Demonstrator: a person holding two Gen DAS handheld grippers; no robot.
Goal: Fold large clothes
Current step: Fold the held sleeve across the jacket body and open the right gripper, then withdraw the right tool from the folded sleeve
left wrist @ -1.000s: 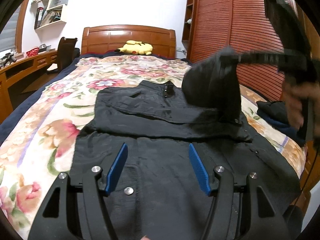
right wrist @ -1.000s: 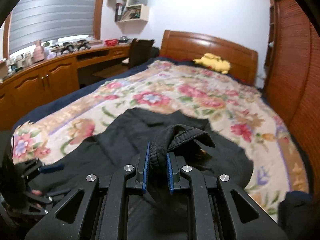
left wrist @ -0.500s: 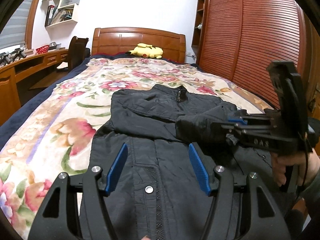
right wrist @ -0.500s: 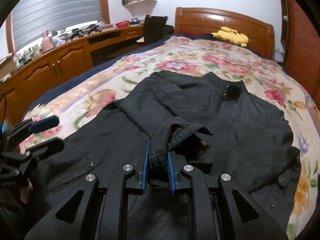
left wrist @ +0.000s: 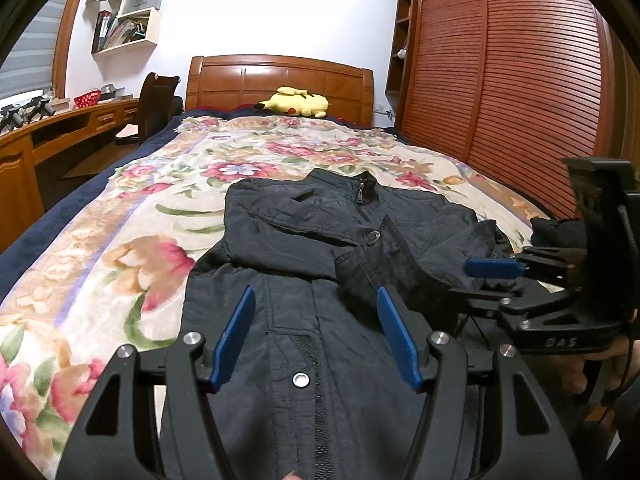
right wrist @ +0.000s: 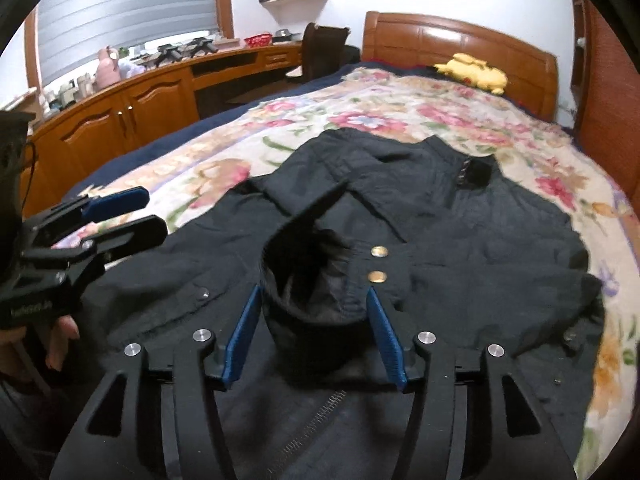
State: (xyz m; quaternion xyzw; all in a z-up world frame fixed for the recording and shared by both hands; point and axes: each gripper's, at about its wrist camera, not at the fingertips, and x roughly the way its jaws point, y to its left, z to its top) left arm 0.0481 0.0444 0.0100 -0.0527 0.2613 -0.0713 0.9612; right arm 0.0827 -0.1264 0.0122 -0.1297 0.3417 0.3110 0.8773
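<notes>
A black jacket [left wrist: 320, 264] lies front up on the floral bedspread [left wrist: 120, 240], collar toward the headboard, both sleeves folded across its chest. My left gripper [left wrist: 316, 312] hovers open over the jacket's lower front with nothing between its pads. In the right wrist view my right gripper [right wrist: 314, 316] is opening its jaws. The sleeve cuff [right wrist: 316, 280] with two brass snaps lies between the pads, loose and untouched by them. In the left wrist view the right gripper [left wrist: 480, 276] reaches in from the right over that sleeve.
A yellow plush toy [left wrist: 294, 102] lies by the wooden headboard [left wrist: 280, 76]. Slatted wardrobe doors [left wrist: 520, 80] run along the right of the bed. A wooden desk [right wrist: 132, 104] and chair [right wrist: 320, 48] stand to the left. A dark garment [left wrist: 556, 230] lies at the bed's right edge.
My right gripper carried the sleeve down across the jacket's chest, laid it there, and its jaws came apart off the cuff. The left gripper stayed open and hardly moved.
</notes>
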